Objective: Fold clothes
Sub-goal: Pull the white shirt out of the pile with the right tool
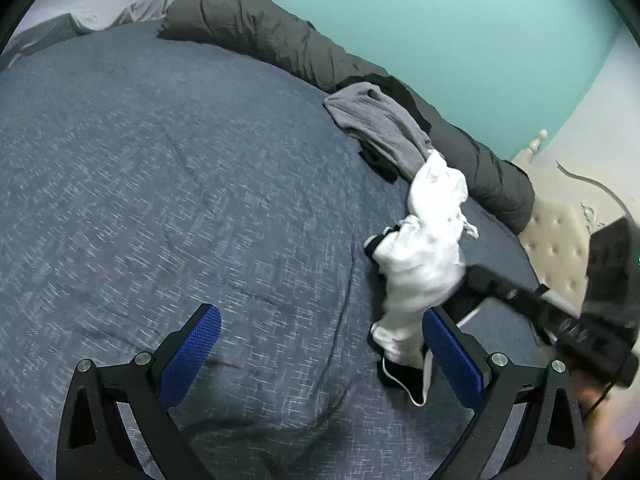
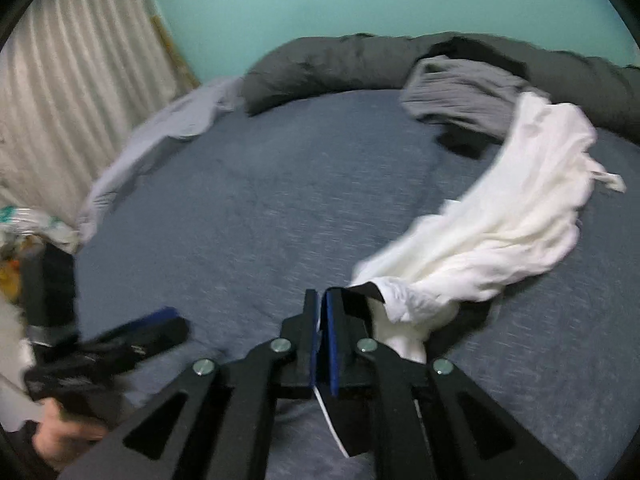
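Observation:
A white garment (image 2: pixel 500 220) with black trim trails across the blue-grey bed cover (image 2: pixel 260 200). My right gripper (image 2: pixel 322 300) is shut on its near end, and black cloth with a white edge hangs below the blue pads. In the left wrist view the same garment (image 1: pixel 420 248) rises bunched from the bed (image 1: pixel 160 180) toward the right tool's black housing (image 1: pixel 560 320). My left gripper (image 1: pixel 322 316) hovers open over bare cover, with nothing between its pads. Its right finger (image 1: pixel 444 344) is beside the garment's hanging lower end.
A grey garment (image 1: pixel 380 124) and a black one (image 1: pixel 380 164) lie piled by a rolled dark duvet (image 1: pixel 280 36) along the teal wall. A pale sheet (image 2: pixel 160 128) and a curtain (image 2: pixel 80 60) are on the left. A cream tufted headboard (image 1: pixel 556 240) stands to the right.

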`<state>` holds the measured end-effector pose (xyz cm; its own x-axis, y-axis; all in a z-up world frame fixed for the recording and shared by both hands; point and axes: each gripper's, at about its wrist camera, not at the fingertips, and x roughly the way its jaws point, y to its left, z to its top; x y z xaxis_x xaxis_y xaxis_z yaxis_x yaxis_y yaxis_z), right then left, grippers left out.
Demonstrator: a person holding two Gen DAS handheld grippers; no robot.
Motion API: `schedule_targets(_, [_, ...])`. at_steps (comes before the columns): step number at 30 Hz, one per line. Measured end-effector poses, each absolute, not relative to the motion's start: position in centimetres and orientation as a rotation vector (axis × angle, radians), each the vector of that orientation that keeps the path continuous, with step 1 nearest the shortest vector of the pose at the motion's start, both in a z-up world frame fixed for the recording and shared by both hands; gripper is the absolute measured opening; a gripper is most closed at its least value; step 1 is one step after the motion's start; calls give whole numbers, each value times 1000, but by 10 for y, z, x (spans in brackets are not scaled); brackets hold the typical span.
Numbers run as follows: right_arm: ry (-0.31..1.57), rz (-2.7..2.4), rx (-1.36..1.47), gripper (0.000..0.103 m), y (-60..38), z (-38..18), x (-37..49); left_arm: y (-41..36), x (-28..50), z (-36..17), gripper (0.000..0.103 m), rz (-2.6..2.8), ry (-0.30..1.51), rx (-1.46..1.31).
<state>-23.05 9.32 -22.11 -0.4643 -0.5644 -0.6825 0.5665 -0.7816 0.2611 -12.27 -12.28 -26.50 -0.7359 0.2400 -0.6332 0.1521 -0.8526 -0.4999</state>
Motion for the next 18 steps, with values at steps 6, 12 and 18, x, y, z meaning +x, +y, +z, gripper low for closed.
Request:
schedule_targets(6, [-109,-2405,1030,44,161,-240,-214,-109,-135,-278,103,2729,-777,-1152])
schedule_targets(12, [-232,-2477,1071,56,203,-270,-207,-92,-146,-291,103,2712,-723,-1191])
schedule_targets(18, [-369,-2432,1099,56,216,-297,-198,-77,-160,-304,103,2661,-702,-1229])
